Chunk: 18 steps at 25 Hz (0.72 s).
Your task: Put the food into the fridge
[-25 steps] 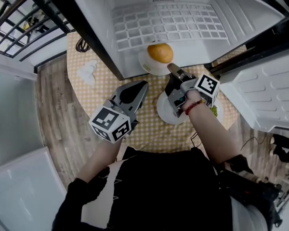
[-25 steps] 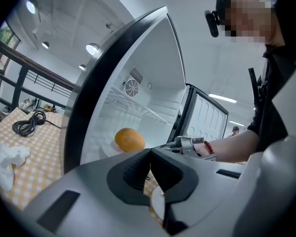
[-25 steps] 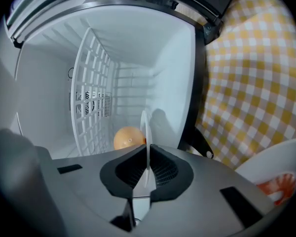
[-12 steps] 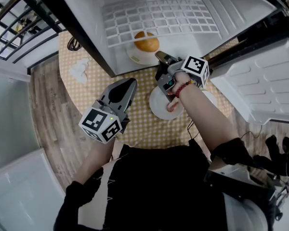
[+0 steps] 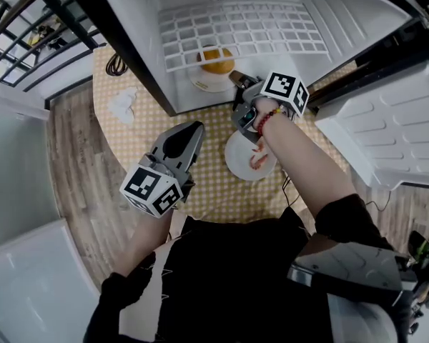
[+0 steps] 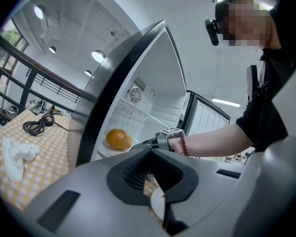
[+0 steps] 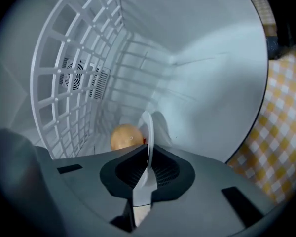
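- Clamping the near rim of the white plate (image 7: 149,125) between the closed jaws of the right hand-held gripper (image 7: 147,157), with the rim showing edge-on between the pads.
- Reaching just past the fridge (image 5: 343,20) mouth, with the plate sitting low inside the fridge, under its wire shelf (image 5: 236,31).
- Carrying an orange-brown bun (image 5: 216,63) on that plate, on the side away from the jaws and so deeper in the fridge than the gripper tips.
- Not showing clearly whether the plate is resting on the fridge floor or hanging just above it.
- Judging the coming move as a straight push inward along the gripper's own line, then a release, since the food lies dead ahead of the jaws.
- Leaving a second plate (image 5: 236,159) with pinkish food (image 5: 261,161) on the checked bench (image 5: 143,120), outside the fridge, just before its mouth and beneath the right forearm.
- Holding the left hand-held gripper (image 5: 194,128) outside the fridge, jaws together and empty, pointing toward the fridge mouth with its tips just beside the second plate.
- Judging the left side to be the free one for that second plate.
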Each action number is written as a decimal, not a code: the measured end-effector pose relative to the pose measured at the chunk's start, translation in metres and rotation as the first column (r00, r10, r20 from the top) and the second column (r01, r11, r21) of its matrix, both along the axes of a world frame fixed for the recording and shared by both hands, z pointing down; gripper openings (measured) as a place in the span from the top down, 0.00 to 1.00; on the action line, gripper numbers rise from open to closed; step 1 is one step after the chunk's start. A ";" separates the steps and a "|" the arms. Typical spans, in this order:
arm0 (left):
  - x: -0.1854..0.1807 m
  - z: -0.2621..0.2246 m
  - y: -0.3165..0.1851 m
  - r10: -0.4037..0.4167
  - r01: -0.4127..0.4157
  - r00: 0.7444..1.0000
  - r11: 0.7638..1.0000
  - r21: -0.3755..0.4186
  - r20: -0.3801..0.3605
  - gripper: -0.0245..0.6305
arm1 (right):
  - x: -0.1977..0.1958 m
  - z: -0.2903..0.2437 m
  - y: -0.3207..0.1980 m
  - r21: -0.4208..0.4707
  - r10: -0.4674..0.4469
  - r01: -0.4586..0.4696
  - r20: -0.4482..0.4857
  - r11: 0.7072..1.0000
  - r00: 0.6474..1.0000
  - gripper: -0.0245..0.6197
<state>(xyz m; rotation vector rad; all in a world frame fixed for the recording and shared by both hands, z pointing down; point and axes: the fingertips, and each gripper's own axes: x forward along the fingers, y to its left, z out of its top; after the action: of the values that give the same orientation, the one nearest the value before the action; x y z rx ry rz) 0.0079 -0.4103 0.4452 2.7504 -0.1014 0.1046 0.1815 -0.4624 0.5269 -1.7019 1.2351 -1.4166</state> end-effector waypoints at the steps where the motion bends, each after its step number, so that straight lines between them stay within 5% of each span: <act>1: -0.001 0.000 0.000 -0.003 0.003 1.000 1.000 -0.002 0.000 0.94 | 0.000 -0.001 -0.002 -0.005 -0.010 0.010 -0.016 1.000 1.000 0.93; 9: -0.005 -0.001 -0.002 -0.017 0.017 1.000 1.000 0.000 -0.003 0.94 | 0.003 -0.004 -0.010 -0.084 -0.096 0.082 -0.190 0.993 0.977 0.90; 18: -0.009 0.000 -0.004 -0.024 0.024 1.000 1.000 -0.007 -0.003 0.94 | 0.003 -0.003 -0.009 -0.245 -0.259 0.161 -0.453 0.956 0.853 0.80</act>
<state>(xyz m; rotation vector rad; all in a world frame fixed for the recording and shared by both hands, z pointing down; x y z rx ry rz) -0.0009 -0.4139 0.4452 2.7420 -0.1332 0.0933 0.1849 -0.4715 0.5238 -2.2082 1.6351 -1.3125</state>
